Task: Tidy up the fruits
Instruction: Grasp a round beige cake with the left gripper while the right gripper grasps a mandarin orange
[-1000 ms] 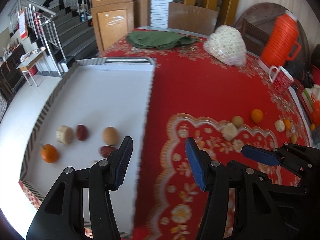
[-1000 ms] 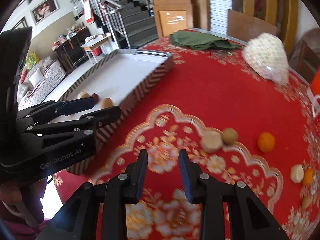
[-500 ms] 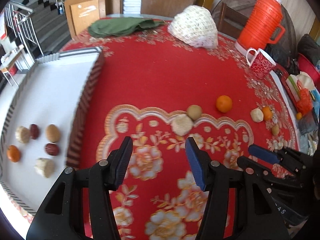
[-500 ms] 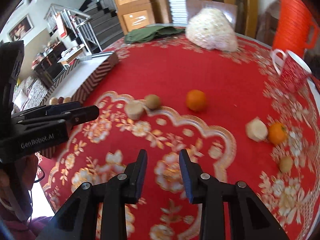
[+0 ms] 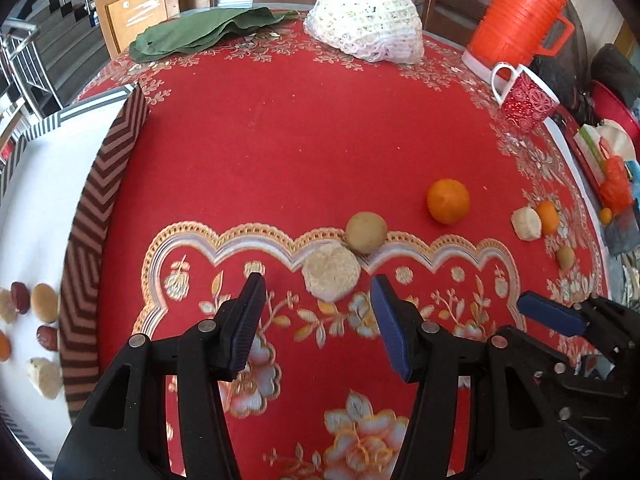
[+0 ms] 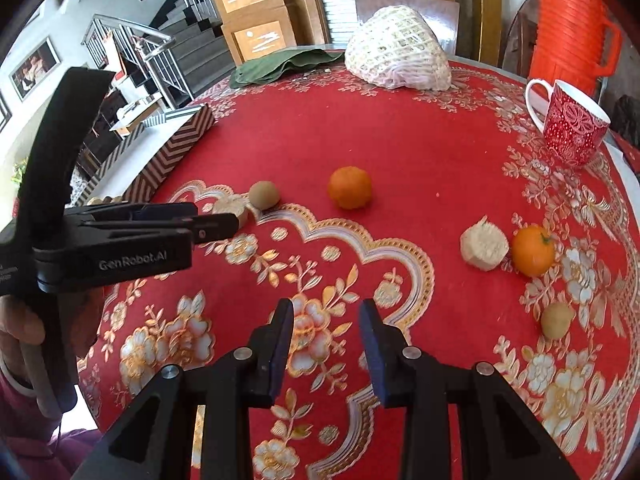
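Observation:
My left gripper (image 5: 317,280) is open and points down at the red tablecloth. A pale cut fruit (image 5: 330,276) lies just beyond its fingertips, untouched, with a tan round fruit (image 5: 366,232) against its far side. An orange (image 5: 448,202) sits further right. My right gripper (image 6: 326,308) is open a little over bare cloth, nothing between its fingers. To its right lie a pale chunk (image 6: 484,249), a small orange (image 6: 533,251) and a small tan fruit (image 6: 557,321). The white tray (image 5: 100,184) at the left holds several fruits (image 5: 44,308).
At the far side of the table stand an orange thermos (image 5: 520,12), a red mug (image 5: 528,98), a white net bag (image 5: 368,26) and a folded green cloth (image 5: 208,34). The tray's chevron-patterned wall rises at the left. A person's hand (image 6: 20,324) holds the left gripper.
Both grippers have swung right, from the tray to the loose fruits on the cloth. The left one has sunk toward the pale cut fruit. Neither jaw gap has visibly changed.

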Demonstrator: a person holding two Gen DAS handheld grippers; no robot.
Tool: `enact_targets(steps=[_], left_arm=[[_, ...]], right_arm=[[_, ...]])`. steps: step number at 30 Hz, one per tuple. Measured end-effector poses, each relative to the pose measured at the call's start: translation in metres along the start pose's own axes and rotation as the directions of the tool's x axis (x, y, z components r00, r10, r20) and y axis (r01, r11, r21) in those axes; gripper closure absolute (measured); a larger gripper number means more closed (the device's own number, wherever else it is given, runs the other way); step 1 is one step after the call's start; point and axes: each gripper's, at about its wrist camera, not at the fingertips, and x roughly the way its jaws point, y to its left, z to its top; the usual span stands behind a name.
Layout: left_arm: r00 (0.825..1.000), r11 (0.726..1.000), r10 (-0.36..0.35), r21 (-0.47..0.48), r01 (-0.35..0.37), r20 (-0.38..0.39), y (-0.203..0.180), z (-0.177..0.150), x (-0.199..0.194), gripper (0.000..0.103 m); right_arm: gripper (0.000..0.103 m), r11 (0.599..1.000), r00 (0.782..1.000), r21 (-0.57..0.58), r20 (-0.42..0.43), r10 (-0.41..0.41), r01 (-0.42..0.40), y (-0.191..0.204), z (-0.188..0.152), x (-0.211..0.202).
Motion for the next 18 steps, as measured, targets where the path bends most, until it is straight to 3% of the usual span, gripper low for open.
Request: enact_targets(steps=[2,4,18], left_arm=[[1.000,1.000,0.001,0.000,-0.001,0.020,0.001,0.001,0.003,0.050],[0.999,1.000,-0.014,0.002,0.014,0.035,0.002,0.001,0.004,0.073],[0.998,0.999,-0.042,0.016,0.041,0.039,0.009,0.000,0.002,0.073]], right_arm=[[0.070,1.000,1.000,0.001,0.001,0.000,0.000,-0.002,0.006,0.004],[0.070,1.000,1.000,-0.012,-0.002,-0.018,0.018,-0.003,0.013,0.011],[0.070,0.997,0.998,-0.043,-0.017,-0.057,0.056,-0.011,0.066,0.068]])
